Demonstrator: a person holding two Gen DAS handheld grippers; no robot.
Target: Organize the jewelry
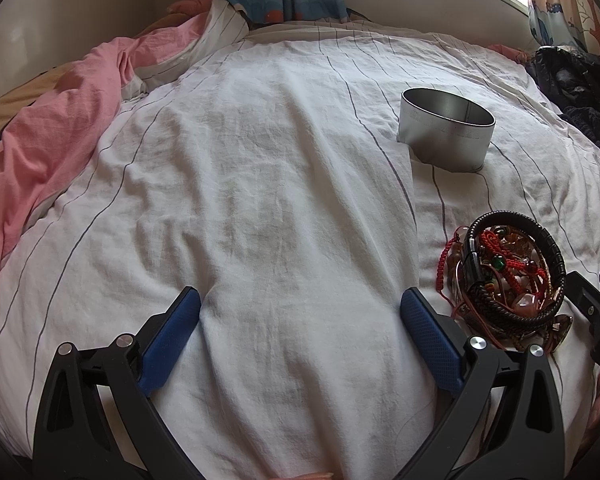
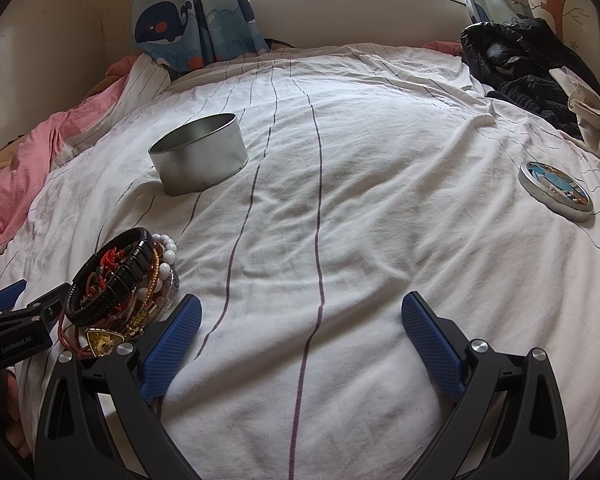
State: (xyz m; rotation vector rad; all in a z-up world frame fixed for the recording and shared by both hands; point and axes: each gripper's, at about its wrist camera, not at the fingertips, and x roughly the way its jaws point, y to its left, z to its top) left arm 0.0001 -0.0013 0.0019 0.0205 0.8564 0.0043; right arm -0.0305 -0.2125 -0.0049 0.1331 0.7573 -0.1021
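A tangled pile of bracelets [image 1: 508, 276] lies on the white striped sheet: black leather bands, red cord, coloured beads. In the right wrist view the same pile [image 2: 120, 284] also shows white beads and a gold triangular pendant. A round silver tin [image 1: 446, 128] [image 2: 200, 156] stands open and looks empty, farther back on the bed. Its printed lid [image 2: 556, 190] lies flat at the right. My left gripper [image 1: 300, 312] is open over bare sheet, left of the pile. My right gripper [image 2: 300, 316] is open too, right of the pile. Neither holds anything.
A pink duvet [image 1: 48, 140] is bunched along the left edge of the bed. Dark clothes and a black bag [image 2: 516, 64] are heaped at the back right. Whale-print curtains [image 2: 188, 12] hang under the window. The other gripper's black body [image 2: 16, 328] pokes in at the lower left.
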